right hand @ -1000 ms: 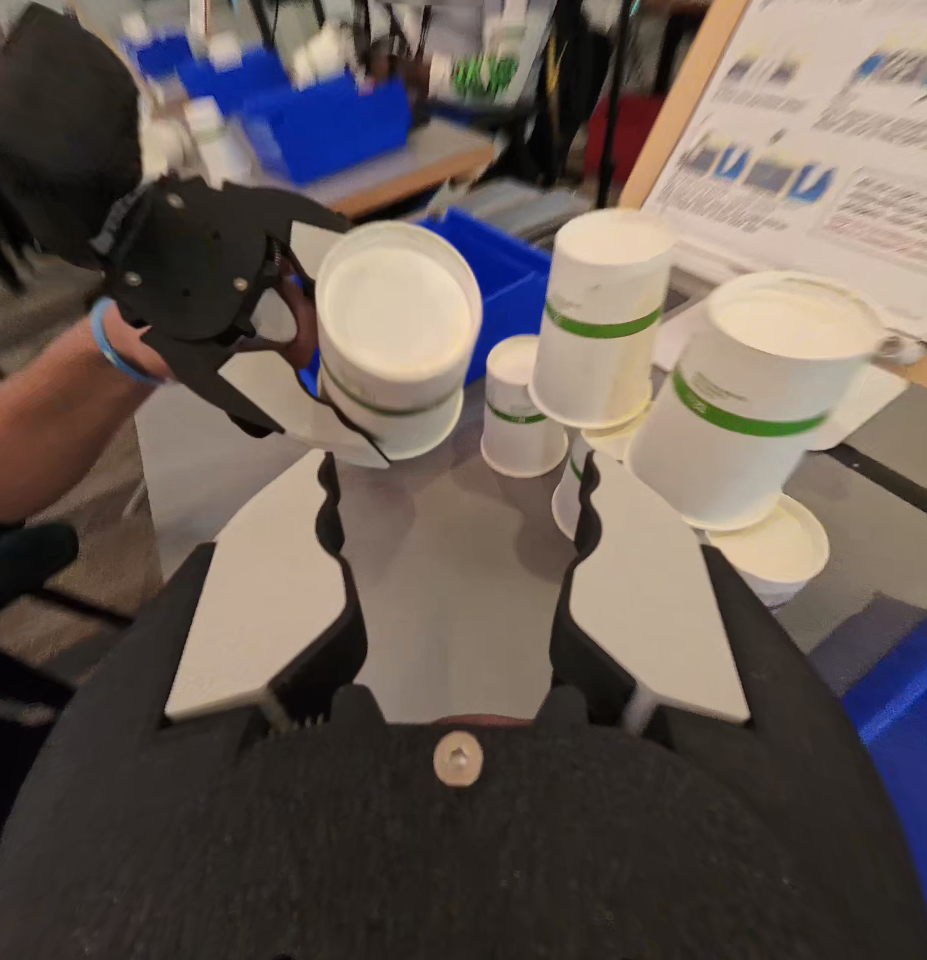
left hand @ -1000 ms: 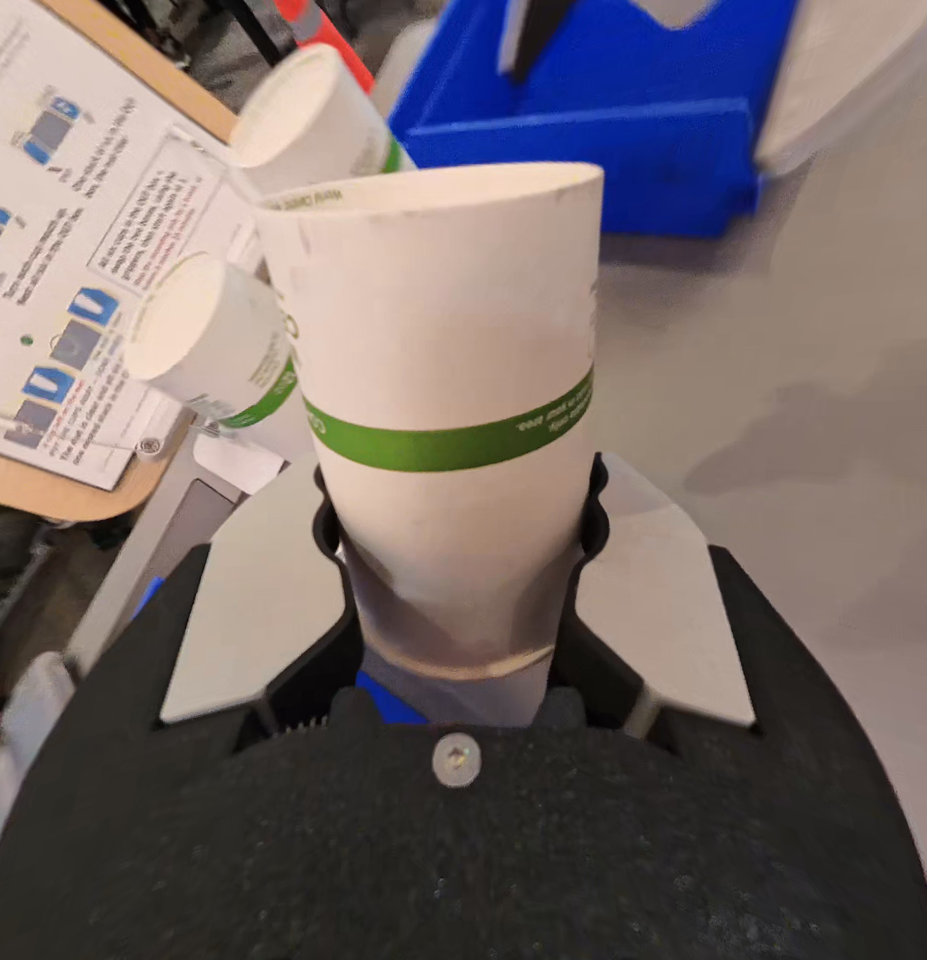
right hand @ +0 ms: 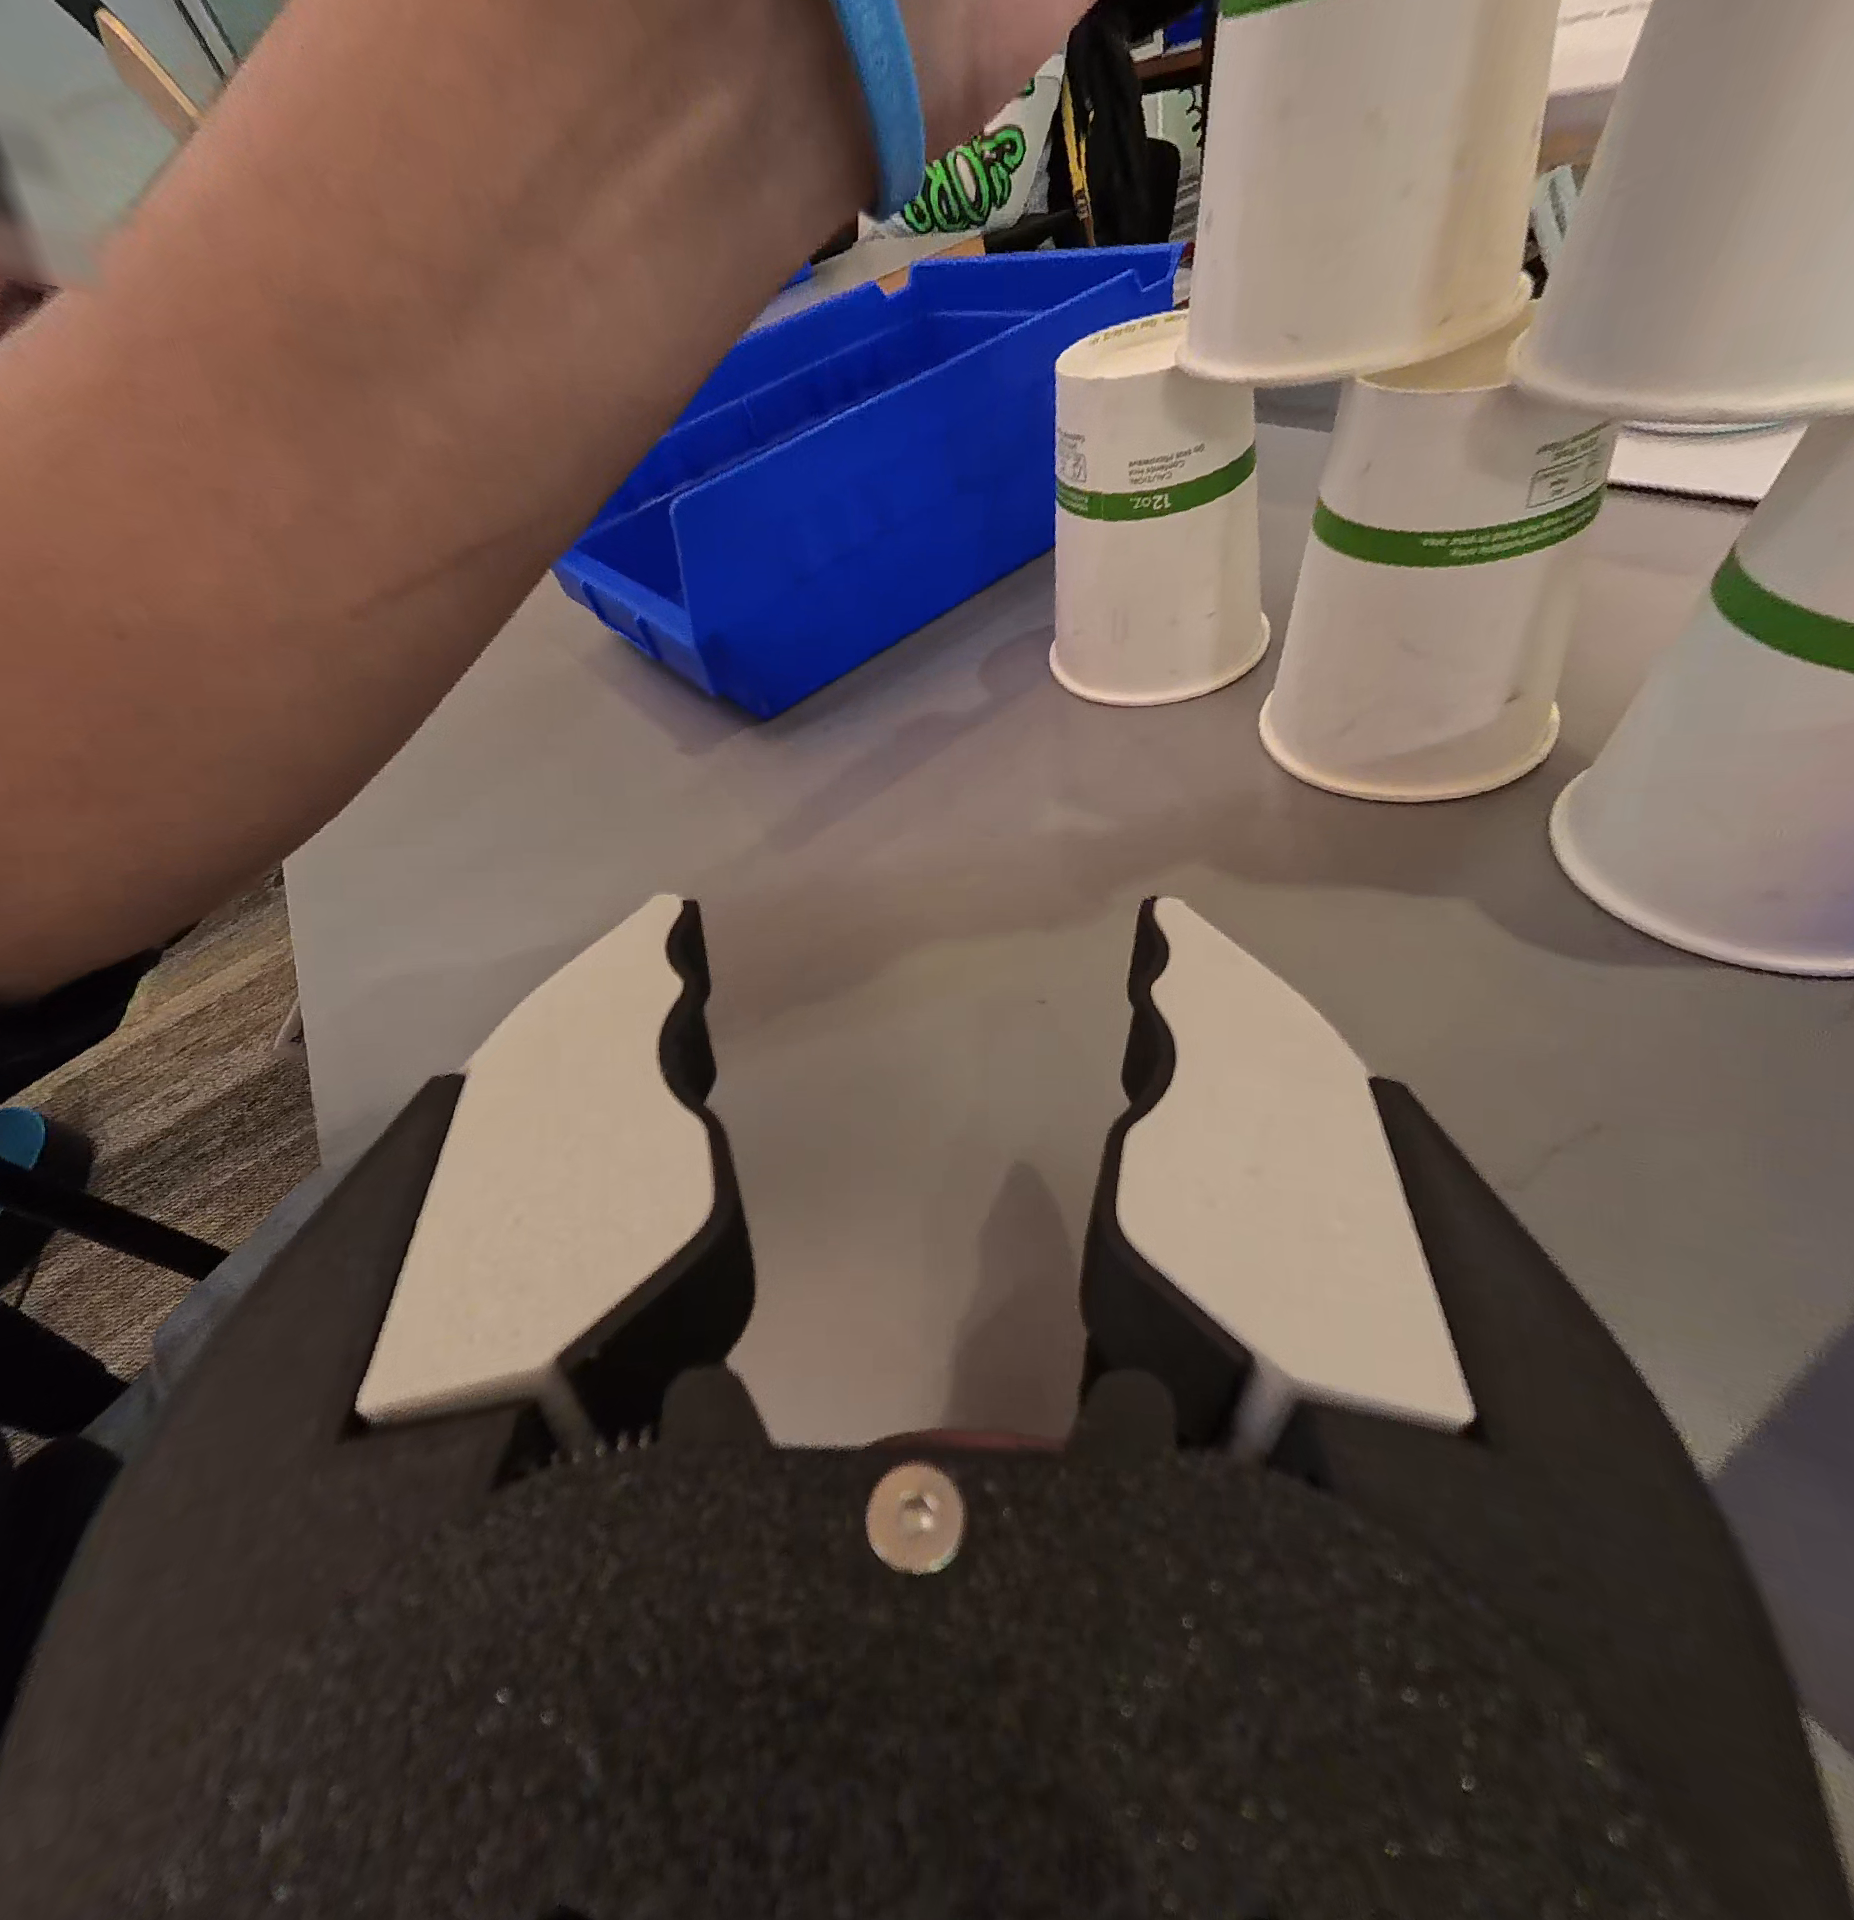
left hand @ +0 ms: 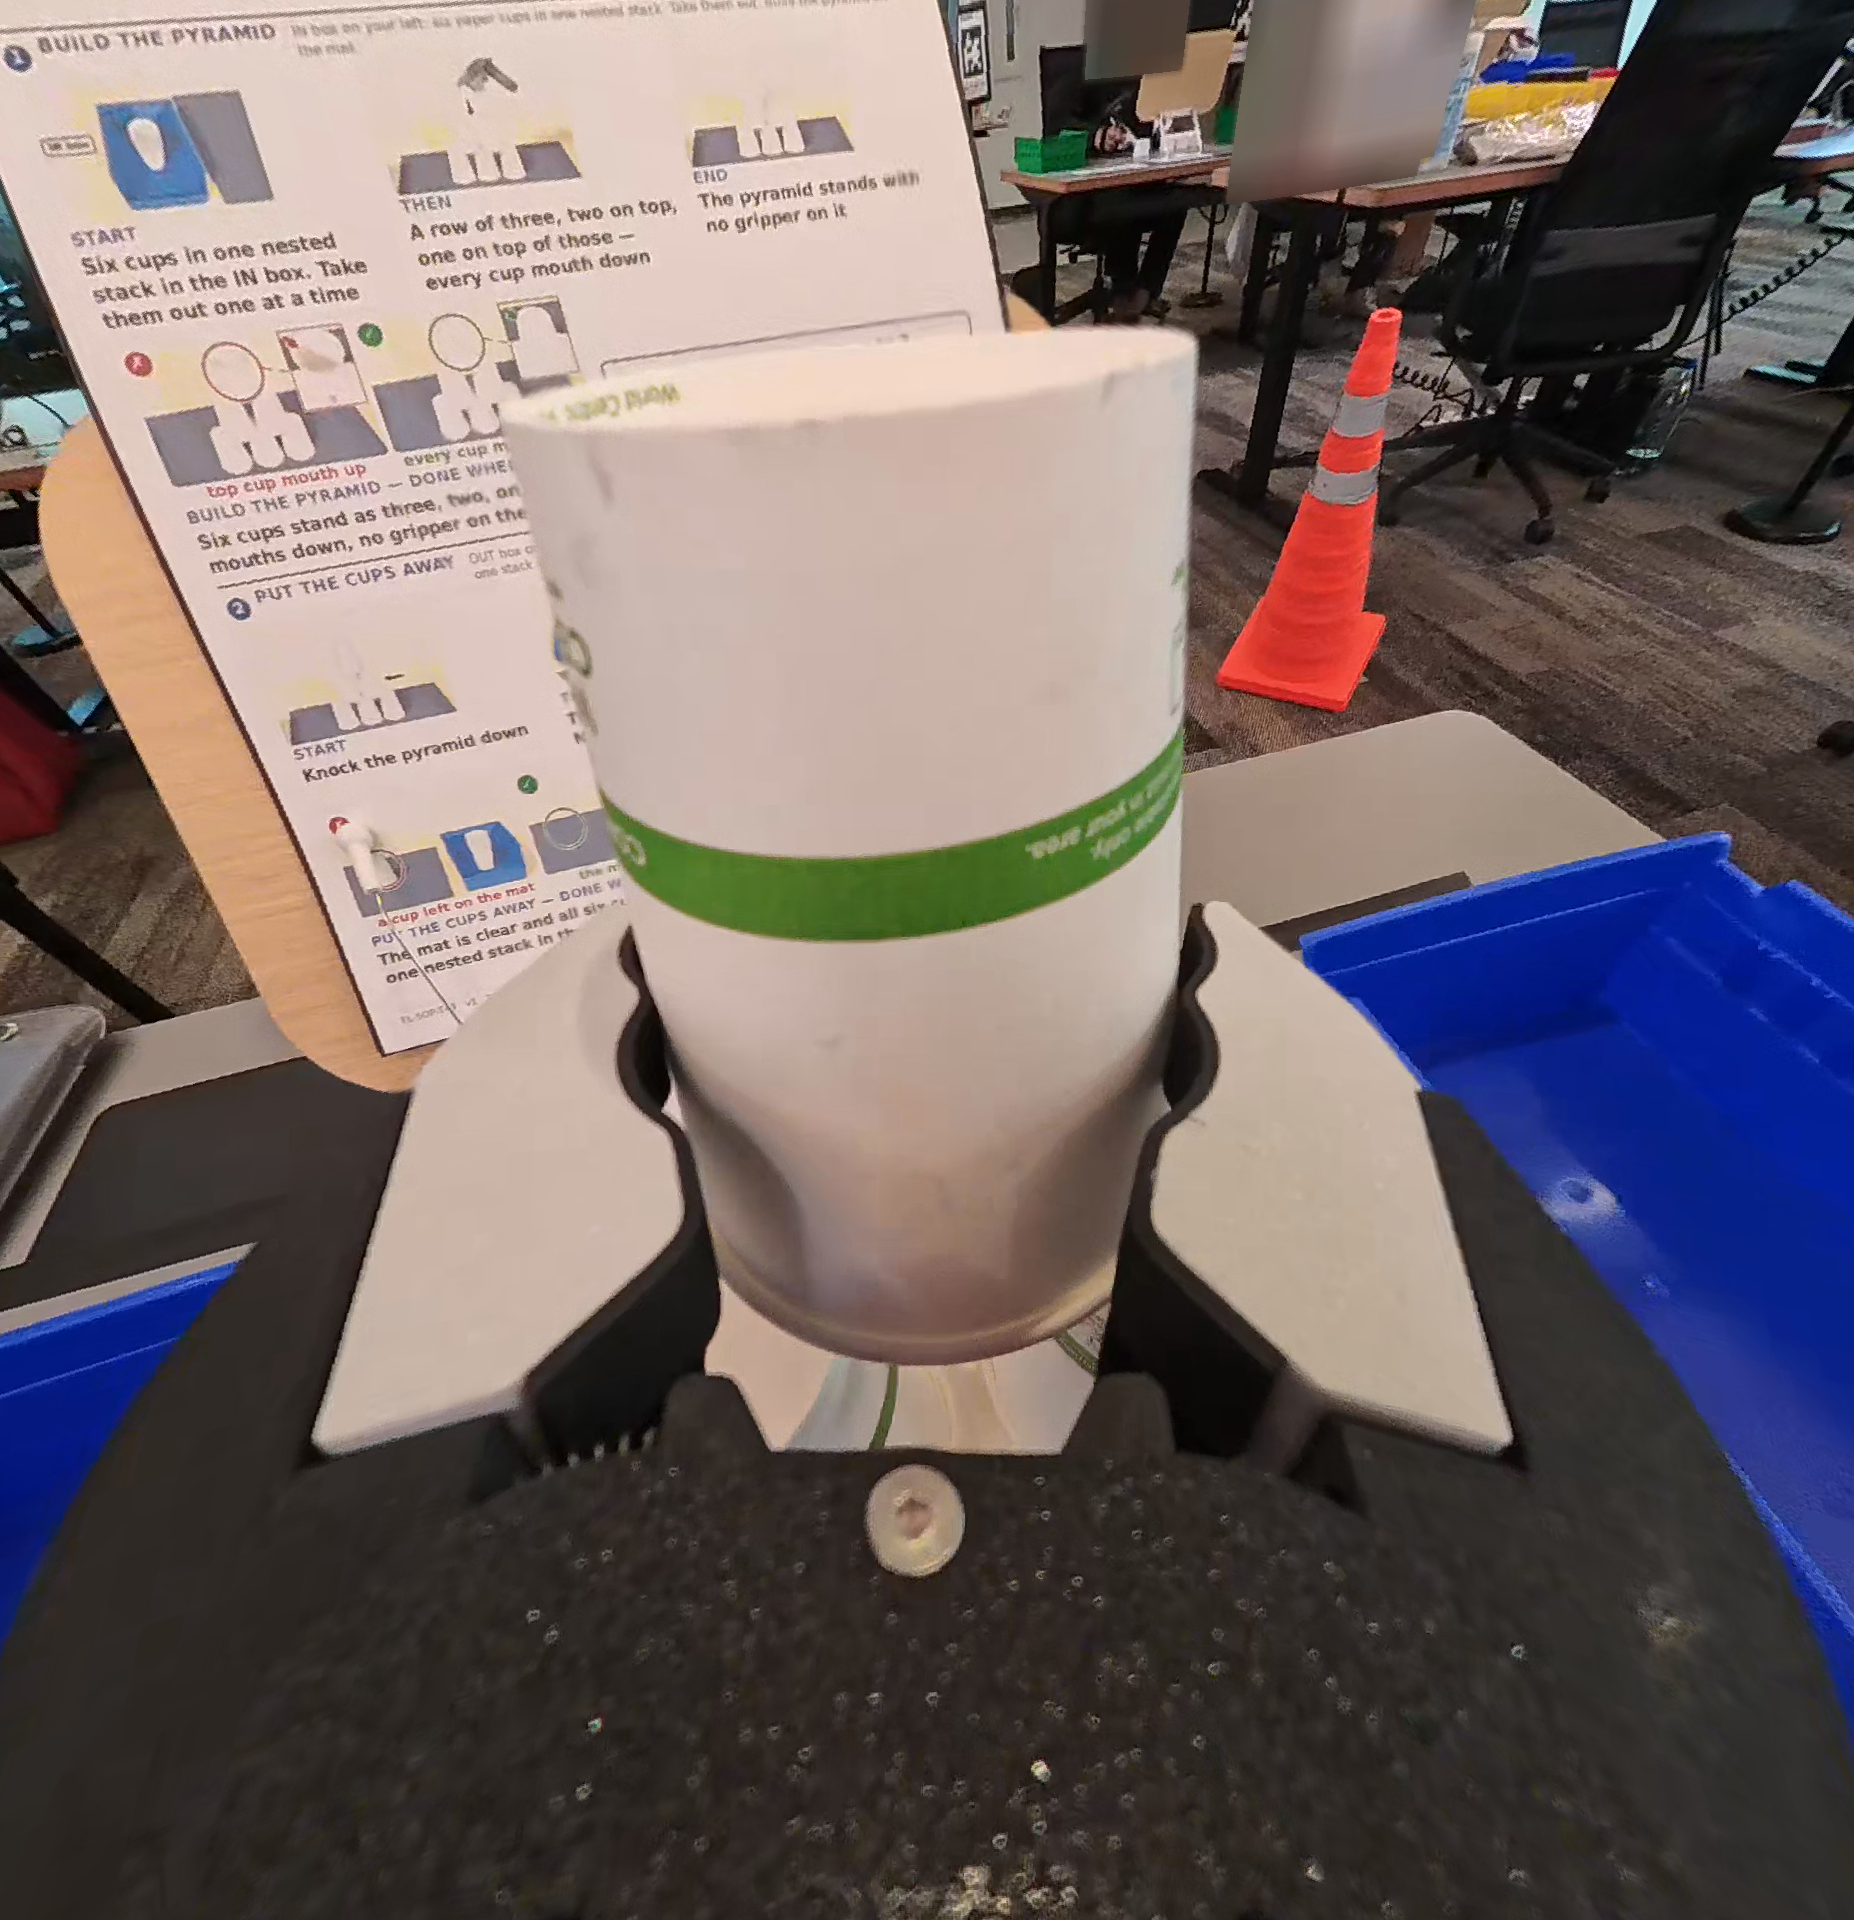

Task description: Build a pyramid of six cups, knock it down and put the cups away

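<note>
My left gripper [left hand: 907, 961] is shut on a white paper cup [left hand: 861, 665] with a green band; the cup stands mouth down between the fingers, its closed base on top. In the right wrist view, three cups stand mouth down in a row on the grey mat [right hand: 902, 831]: a far one [right hand: 1151, 540], a middle one [right hand: 1432, 603] and a near one [right hand: 1754, 748]. Two more cups rest on top of them, a left one [right hand: 1359, 177] and a right one [right hand: 1733, 187]. My right gripper [right hand: 918, 925] is open and empty, low over the mat, left of the row.
A blue bin [right hand: 850, 478] lies beyond the cups on the mat. Another blue bin [left hand: 1650, 1122] sits at the right in the left wrist view. An instruction sheet on a board [left hand: 466, 436] stands behind. A person's forearm [right hand: 383, 395] crosses above. An orange cone [left hand: 1328, 540] stands on the floor.
My left gripper has turned upright with its cup, now facing the instruction board. My right gripper has dropped lower and nearer the mat, left of the cups, still open.
</note>
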Available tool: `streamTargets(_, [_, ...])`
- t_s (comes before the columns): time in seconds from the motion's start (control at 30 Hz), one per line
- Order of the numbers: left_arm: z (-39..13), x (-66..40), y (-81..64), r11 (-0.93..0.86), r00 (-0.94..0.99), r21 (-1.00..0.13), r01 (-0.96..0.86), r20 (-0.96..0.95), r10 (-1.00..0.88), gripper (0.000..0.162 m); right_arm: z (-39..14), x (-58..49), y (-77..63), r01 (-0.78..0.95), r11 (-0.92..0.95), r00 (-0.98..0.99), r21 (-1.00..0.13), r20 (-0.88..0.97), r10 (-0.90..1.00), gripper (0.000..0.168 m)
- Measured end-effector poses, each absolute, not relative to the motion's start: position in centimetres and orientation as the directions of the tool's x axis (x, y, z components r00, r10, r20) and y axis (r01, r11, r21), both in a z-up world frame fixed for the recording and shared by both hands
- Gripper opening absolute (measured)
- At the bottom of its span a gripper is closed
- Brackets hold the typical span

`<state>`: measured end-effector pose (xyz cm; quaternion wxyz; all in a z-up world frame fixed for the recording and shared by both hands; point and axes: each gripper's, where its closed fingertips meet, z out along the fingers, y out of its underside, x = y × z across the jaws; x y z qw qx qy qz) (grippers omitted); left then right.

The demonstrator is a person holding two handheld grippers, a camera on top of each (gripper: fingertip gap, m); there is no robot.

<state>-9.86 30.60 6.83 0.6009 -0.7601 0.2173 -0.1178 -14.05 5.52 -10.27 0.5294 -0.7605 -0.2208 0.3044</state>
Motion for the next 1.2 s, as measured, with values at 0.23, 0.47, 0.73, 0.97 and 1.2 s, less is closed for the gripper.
streamTargets(0.23, [6.0,-10.1,30.5,-0.19,0.877,-0.965,-0.181,-0.071,-0.476,0.095,-10.8,-14.4,5.4,0.03,-0.36,0.708,-0.933,-0.234,0.666,0.077])
streamTargets(0.47, [6.1,-10.0,30.0,-0.181,0.868,-0.962,-0.206,-0.094,-0.488,0.093,-11.0,-14.4,5.4,0.026,-0.372,0.703,-0.928,-0.248,0.666,0.077])
streamTargets(0.73, [6.2,-10.0,29.7,-0.172,0.865,-0.96,-0.221,-0.111,-0.49,0.096,-11.0,-14.2,5.5,0.021,-0.378,0.704,-0.926,-0.255,0.663,0.077])
streamTargets(0.97, [8.2,-12.3,28.2,-0.149,0.859,-0.964,-0.219,-0.117,-0.499,0.1,-10.8,-13.6,5.7,0.009,-0.367,0.711,-0.93,-0.252,0.657,0.077])
streamTargets(1.2, [7.1,-21.4,22.4,-0.223,0.816,-0.965,-0.137,0.018,-0.578,0.092,-10.1,-11.1,6.7,0.002,-0.297,0.791,-0.955,-0.18,0.585,0.077])
